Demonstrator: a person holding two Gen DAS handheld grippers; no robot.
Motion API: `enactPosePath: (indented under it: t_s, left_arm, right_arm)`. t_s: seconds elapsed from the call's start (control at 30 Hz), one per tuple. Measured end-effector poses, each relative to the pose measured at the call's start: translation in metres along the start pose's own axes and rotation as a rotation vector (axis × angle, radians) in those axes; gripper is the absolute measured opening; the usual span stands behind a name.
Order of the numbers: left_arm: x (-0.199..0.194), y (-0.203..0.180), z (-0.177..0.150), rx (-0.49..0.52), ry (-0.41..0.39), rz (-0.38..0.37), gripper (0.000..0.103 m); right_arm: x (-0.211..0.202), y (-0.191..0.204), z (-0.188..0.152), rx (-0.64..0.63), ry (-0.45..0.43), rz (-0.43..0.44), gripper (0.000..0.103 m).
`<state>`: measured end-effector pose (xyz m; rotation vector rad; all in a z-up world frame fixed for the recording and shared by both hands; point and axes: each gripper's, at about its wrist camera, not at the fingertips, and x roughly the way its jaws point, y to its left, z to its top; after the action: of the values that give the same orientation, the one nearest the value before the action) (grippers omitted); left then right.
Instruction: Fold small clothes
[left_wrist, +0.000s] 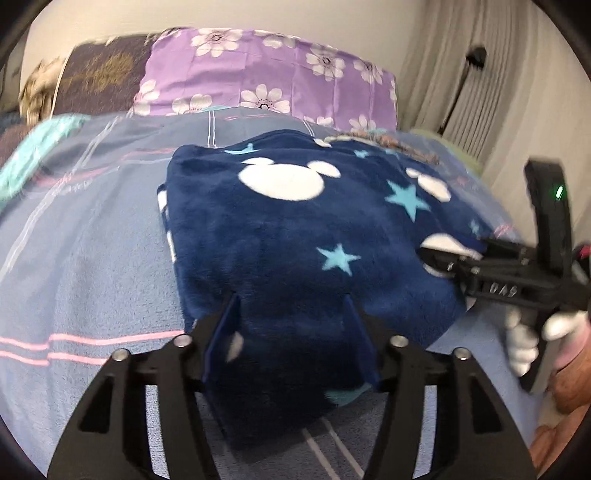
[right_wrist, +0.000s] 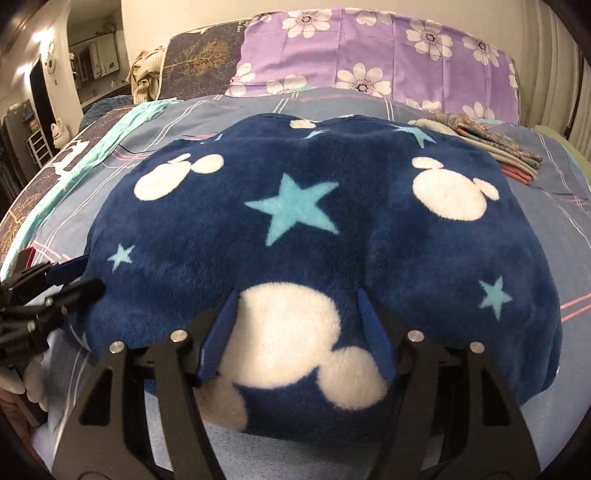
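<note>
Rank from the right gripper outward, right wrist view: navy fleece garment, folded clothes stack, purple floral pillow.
1. navy fleece garment: directly at the right gripper, its near edge between the open fingers.
2. folded clothes stack: beyond the fleece, far right on the bed.
3. purple floral pillow: farthest, at the head of the bed against the wall.

A navy fleece garment (right_wrist: 295, 221), printed with white mouse-head shapes and pale blue stars, lies bunched and seemingly folded over on the grey-blue striped bedspread (right_wrist: 554, 387).
</note>
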<state>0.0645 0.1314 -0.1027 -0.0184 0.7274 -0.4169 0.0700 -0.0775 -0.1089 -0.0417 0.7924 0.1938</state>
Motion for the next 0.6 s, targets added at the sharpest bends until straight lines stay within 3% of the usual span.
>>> enactPosePath:
  t_s: [0.07, 0.2, 0.3, 0.43, 0.6]
  left_arm:
    - [0.002, -0.005, 0.001, 0.030, 0.006, 0.040, 0.061]
    - [0.001, -0.004, 0.000, 0.032, 0.006, 0.053, 0.061]
    - [0.001, -0.006, -0.001, 0.034, 0.005, 0.061, 0.061]
    - [0.002, -0.008, -0.002, 0.036, 0.004, 0.066, 0.061]
    - [0.002, -0.009, -0.001, 0.033, 0.002, 0.066, 0.061]
  right_arm:
    - [-0.008, -0.007, -0.002, 0.023, -0.022, 0.009, 0.062]
    - [-0.032, -0.020, 0.009, 0.085, -0.087, 0.014, 0.035]
    - [-0.042, -0.024, 0.009, 0.095, -0.101, 0.023, 0.035]
    - [-0.010, -0.025, -0.011, 0.104, 0.023, 0.049, 0.039]
    - [-0.008, -0.027, -0.012, 0.122, 0.017, 0.058, 0.040]
